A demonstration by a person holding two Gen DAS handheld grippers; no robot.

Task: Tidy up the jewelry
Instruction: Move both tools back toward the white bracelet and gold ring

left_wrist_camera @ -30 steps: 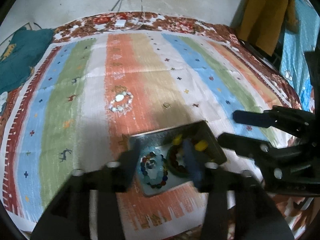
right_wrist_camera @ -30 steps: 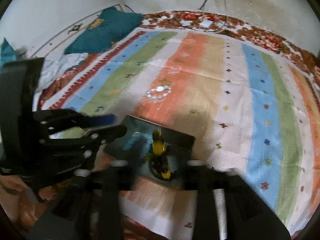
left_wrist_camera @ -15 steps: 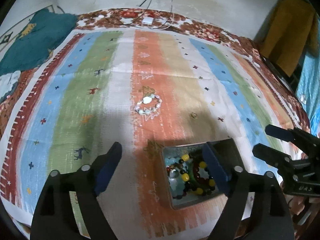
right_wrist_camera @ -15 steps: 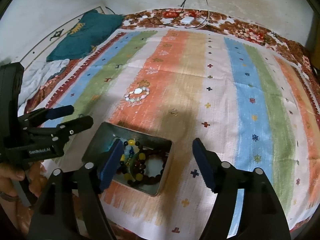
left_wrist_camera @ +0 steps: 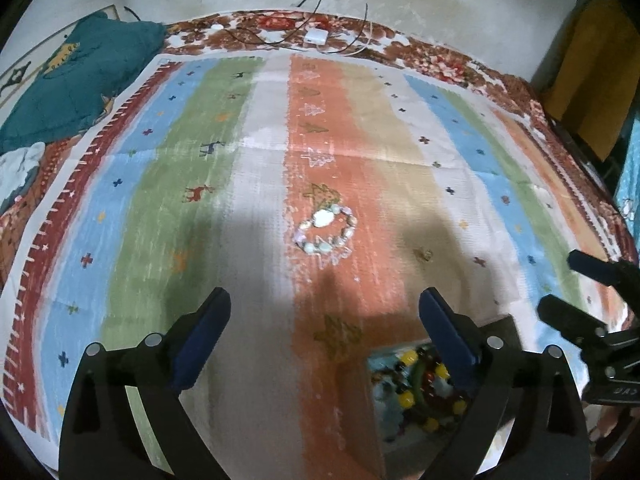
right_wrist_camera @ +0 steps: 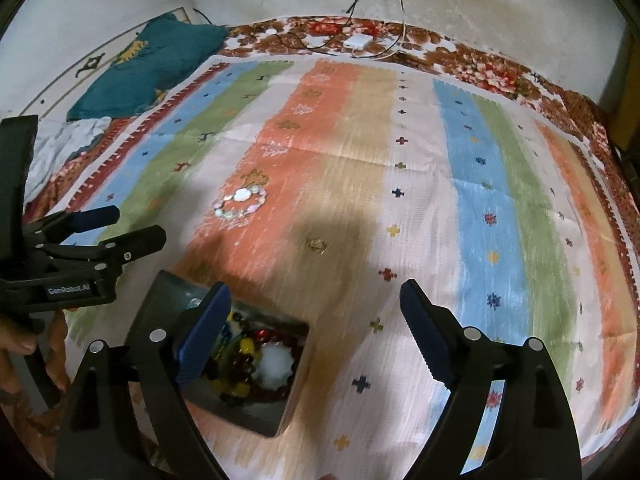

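A pale stone bead bracelet (left_wrist_camera: 326, 232) (right_wrist_camera: 240, 202) lies alone on the orange stripe of the rug. Nearer to me stands a grey metal box (left_wrist_camera: 506, 326) (right_wrist_camera: 168, 304) holding several dark and yellow bead bracelets (left_wrist_camera: 424, 384) (right_wrist_camera: 248, 360). My left gripper (left_wrist_camera: 324, 304) hangs over the rug left of the box, its jaws opening wide with nothing between them. My right gripper (right_wrist_camera: 316, 292) hovers at the box's right side, jaws also opening and empty; its left finger covers part of the box. Each gripper shows in the other's view, the right gripper (left_wrist_camera: 568, 286) and the left gripper (right_wrist_camera: 138, 225).
The striped rug (left_wrist_camera: 160, 200) covers a floral bedspread. A teal cushion (left_wrist_camera: 72, 88) and white cloth lie at the far left. A white charger (left_wrist_camera: 318, 36) with cables sits at the far edge by the wall. Yellow cloth (left_wrist_camera: 592, 80) hangs at right. A hand (right_wrist_camera: 20, 344) grips the left tool.
Both grippers went from half closed over the box to wide open. The left one shifted left off the box toward the lone bracelet; the box now sits lower in both views.
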